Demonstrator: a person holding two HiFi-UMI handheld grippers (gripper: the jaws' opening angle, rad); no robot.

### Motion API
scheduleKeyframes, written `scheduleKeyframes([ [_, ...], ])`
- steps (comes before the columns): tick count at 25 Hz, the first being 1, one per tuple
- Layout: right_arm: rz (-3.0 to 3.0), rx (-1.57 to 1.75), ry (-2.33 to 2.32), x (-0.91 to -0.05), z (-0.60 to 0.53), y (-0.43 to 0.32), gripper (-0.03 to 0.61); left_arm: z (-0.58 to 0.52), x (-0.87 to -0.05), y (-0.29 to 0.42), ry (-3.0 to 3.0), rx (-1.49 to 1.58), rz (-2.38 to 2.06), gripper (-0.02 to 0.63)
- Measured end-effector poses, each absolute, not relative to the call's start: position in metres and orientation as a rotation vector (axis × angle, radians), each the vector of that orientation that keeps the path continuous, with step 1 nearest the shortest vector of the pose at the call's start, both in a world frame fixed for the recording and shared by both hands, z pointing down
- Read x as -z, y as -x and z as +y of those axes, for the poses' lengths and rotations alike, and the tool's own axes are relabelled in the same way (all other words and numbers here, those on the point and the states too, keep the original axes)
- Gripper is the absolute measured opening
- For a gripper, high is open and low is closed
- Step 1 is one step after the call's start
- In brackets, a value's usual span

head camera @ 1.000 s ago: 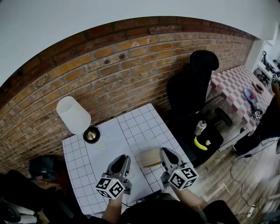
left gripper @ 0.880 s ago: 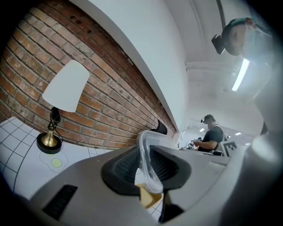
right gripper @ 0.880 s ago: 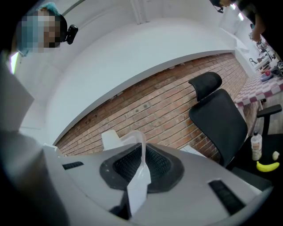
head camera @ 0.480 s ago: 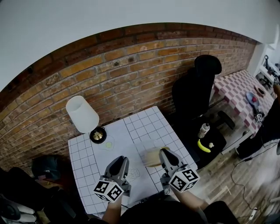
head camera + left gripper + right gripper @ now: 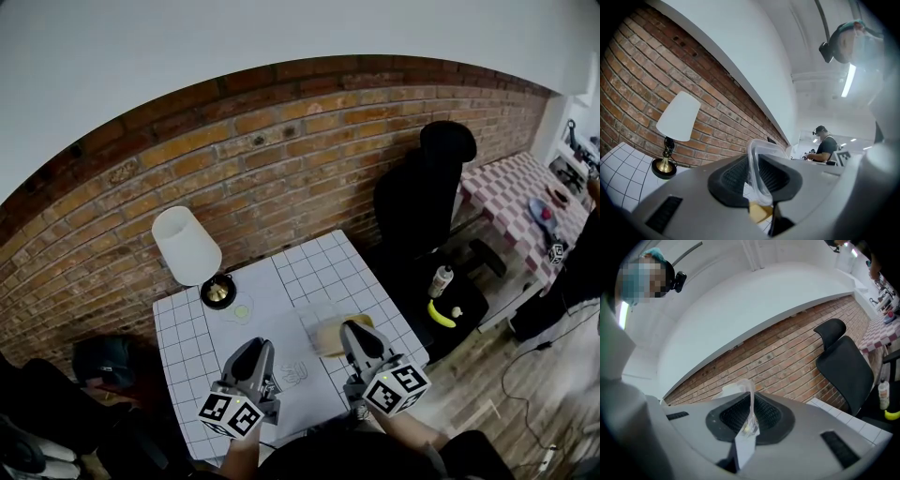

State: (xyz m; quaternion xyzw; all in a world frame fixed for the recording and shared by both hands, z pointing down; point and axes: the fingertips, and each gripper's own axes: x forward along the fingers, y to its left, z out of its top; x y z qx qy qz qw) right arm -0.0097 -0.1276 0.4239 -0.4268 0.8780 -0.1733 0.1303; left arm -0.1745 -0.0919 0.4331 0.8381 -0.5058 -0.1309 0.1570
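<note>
Holding a clear plastic container [image 5: 325, 326] by two of its edges is the work here, and we judge it goes well only if both hands act as one. We start at the lamp [image 5: 187, 246] on the far left of the tabletop [image 5: 314, 270]. Our left gripper [image 5: 757, 174] sits right of the lamp and nearer us, its jaws closed on a clear rim with something yellowish showing just below. Further right of the lamp comes the container itself, over the gridded tabletop; whether its base touches we cannot tell. Furthest right of the lamp, our right gripper [image 5: 749, 414] is clamped on a thin clear edge. We'd hold both grips level and at one height. We'd move them together without pulling apart or twisting, since thin plastic is likely to flex or slip, and squeeze no harder than needed.
</note>
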Motion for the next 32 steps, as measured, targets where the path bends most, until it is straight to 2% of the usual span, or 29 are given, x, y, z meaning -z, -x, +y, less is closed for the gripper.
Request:
scheduleKeyframes([
  [32,2.538,0.518,1.259,-0.427,-0.119,0.008,0.018,-0.085,-0.43,0.174,-2.395,0.389,-1.433,0.074],
])
